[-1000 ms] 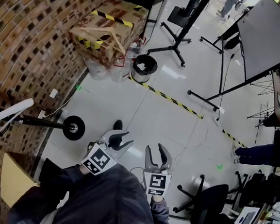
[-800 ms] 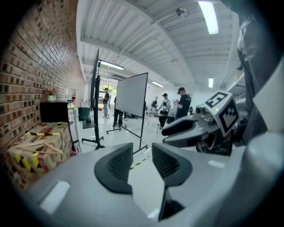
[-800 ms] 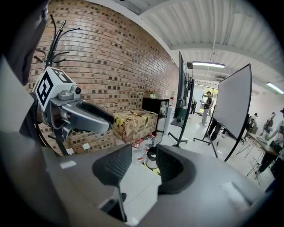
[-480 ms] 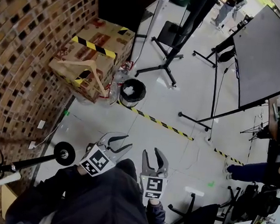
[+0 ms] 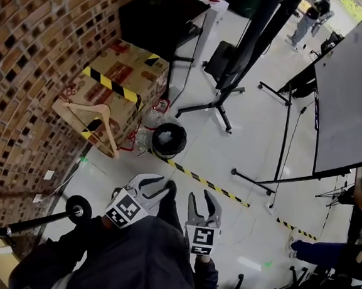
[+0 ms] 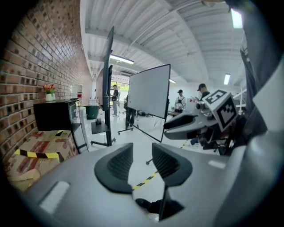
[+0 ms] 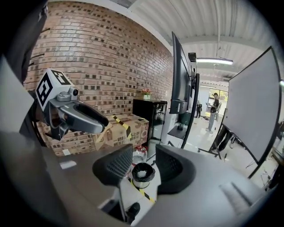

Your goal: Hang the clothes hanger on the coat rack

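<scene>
A wooden clothes hanger (image 5: pixel 89 117) lies on the near end of a cardboard box (image 5: pixel 125 73) with yellow-black tape, by the brick wall. The coat rack's black pole (image 5: pixel 16 227) rises from a round base (image 5: pixel 78 208) at the lower left. My left gripper (image 5: pixel 154 185) and right gripper (image 5: pixel 203 202) are held side by side over the floor, short of the box, both open and empty. In the left gripper view the jaws (image 6: pixel 142 162) stand apart over the floor. In the right gripper view the jaws (image 7: pixel 144 165) frame the bin, with the box (image 7: pixel 126 127) behind.
A black bin (image 5: pixel 169 139) with a white liner stands on the floor by the box, plastic bottles (image 5: pixel 150 119) beside it. Yellow-black tape (image 5: pixel 210 186) crosses the floor. A black cabinet (image 5: pixel 160 18), a wheeled stand (image 5: pixel 227 88) and a whiteboard (image 5: pixel 354 105) stand farther off.
The box, hanger and bin have come nearer and lower in the head view, and the rack's base has slid toward the lower left. Both grippers stay open and empty.
</scene>
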